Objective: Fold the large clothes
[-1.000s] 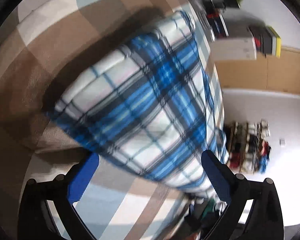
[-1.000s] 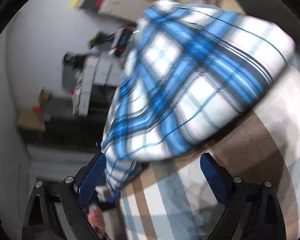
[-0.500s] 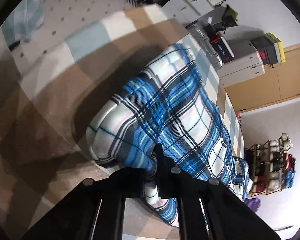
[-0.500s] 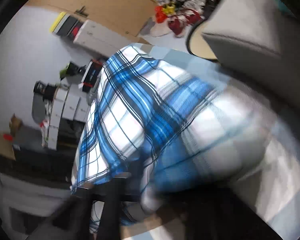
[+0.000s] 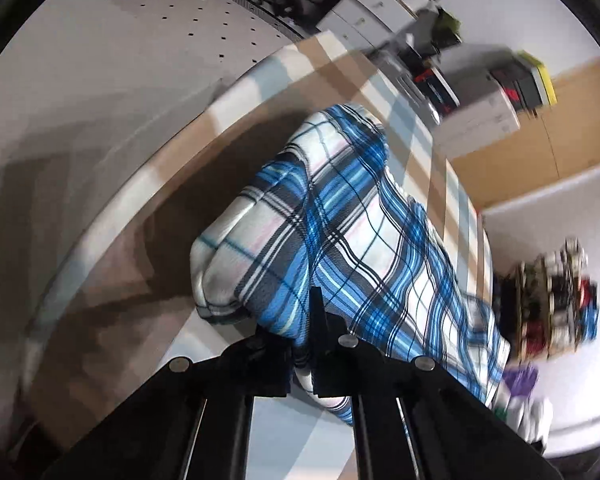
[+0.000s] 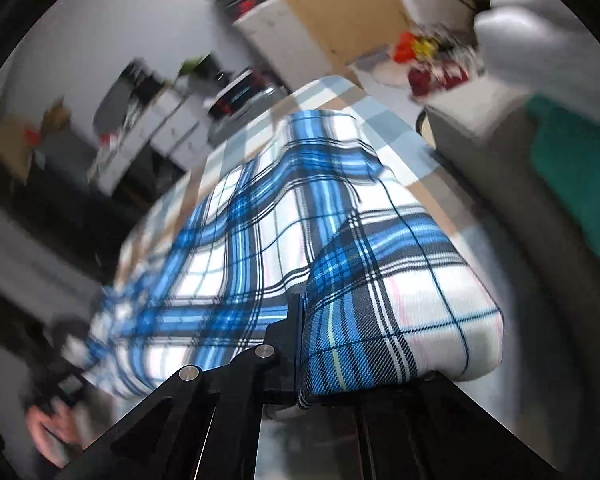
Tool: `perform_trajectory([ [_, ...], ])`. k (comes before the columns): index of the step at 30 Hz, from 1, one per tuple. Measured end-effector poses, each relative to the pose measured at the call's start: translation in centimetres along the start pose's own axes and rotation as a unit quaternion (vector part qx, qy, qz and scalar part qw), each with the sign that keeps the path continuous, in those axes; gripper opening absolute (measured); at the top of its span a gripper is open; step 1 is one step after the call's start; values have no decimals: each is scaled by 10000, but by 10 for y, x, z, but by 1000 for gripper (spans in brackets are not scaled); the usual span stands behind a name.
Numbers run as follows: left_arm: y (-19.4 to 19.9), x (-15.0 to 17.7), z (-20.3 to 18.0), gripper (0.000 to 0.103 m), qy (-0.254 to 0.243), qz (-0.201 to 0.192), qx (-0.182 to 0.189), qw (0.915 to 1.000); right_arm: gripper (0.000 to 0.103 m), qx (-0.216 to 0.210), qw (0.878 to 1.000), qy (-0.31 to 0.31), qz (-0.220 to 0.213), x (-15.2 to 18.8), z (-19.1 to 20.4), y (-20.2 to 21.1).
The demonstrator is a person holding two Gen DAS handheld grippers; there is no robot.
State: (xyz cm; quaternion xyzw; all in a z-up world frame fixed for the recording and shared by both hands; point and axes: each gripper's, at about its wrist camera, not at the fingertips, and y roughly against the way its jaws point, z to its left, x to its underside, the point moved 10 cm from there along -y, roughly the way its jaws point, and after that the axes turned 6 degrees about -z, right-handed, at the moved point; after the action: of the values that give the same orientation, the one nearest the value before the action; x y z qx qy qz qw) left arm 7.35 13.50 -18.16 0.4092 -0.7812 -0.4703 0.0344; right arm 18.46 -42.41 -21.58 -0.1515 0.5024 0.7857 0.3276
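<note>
Your left gripper (image 5: 315, 320) is squeezed tight on the near edge of the blue plaid cloth (image 5: 352, 232), which lies on the checked bed cover (image 5: 172, 184). Your right gripper (image 6: 300, 320) pinches the same cloth's near edge too

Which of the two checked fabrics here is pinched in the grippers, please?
The blue plaid garment, gripped by the left gripper and right gripper. The tan-and-pale-blue checked cover lies flat beneath it, ungripped.
</note>
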Motion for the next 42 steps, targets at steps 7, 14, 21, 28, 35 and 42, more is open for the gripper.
perform_trajectory([
  [7, 7, 49, 23, 61, 16, 1193, -74, 9928, 28, 1028, 9898, 891, 418, 25, -13, 30],
  [14, 39, 53, -14, 74, -953, 639, -22, 9934, 67, 904, 9759, 1936, -437, 17, 68, 94],
  [21, -20, 86, -76, 74, -2229, 1045, 5, 9692, 61, -6, 9451, 3268, -27, 69, 185, 29],
  [28, -94, 86, -82, 74, -2526, 1376, -214, 9575, 35, 628, 9349, 3309, 1117, 106, 151, -61],
  [35, -102, 59, -78, 74, -2793, 1174, -255, 9527, 40, 229, 9409, 2995, 1564, 89, 159, -48],
  [42, -79, 43, -73, 74, -2674, 785, -197, 9602, 55, 731, 9383, 3280, 812, 41, 158, -57],
])
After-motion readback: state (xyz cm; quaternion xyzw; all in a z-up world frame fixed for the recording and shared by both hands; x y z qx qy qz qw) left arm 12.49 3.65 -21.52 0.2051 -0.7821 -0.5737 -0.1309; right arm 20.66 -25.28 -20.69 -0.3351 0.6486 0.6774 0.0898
